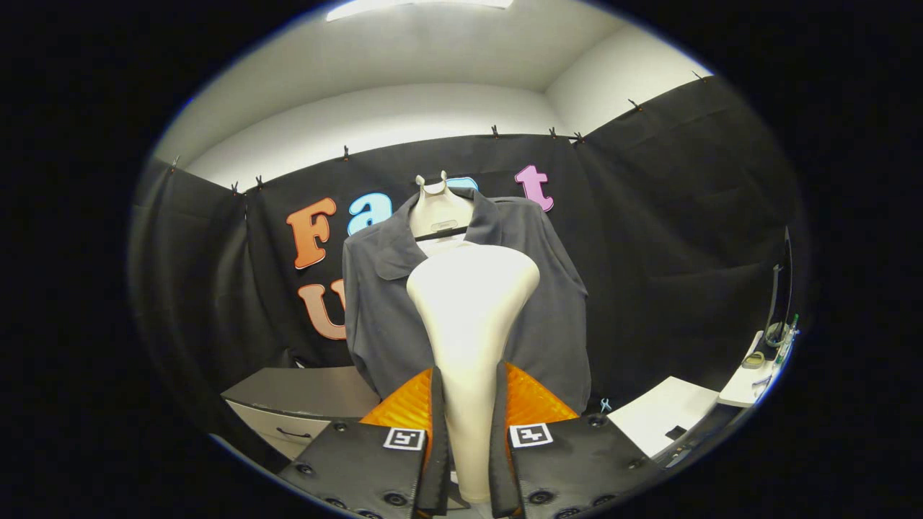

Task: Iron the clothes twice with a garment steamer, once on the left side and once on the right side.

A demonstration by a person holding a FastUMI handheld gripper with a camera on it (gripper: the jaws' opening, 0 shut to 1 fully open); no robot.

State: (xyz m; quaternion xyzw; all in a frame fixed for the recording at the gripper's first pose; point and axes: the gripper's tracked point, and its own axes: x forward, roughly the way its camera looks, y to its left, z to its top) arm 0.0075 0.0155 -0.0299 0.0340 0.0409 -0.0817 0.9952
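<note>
The gripper (469,404), its 2 fingers clamped on the handle of a cream garment steamer (472,303), holds the steamer head up before a dark grey shirt (548,317) hanging on a hanger (438,216) against the booth's black wall.

Bright overhead light, perhaps fisheye-warped edges

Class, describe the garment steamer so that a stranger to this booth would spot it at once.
Start at the dark grey shirt hanging before the black cloth wall. Directly before its middle stands the garment steamer, gripped between the tongs. It is the cream, smooth, wide-headed thing against dark fabric.
</note>
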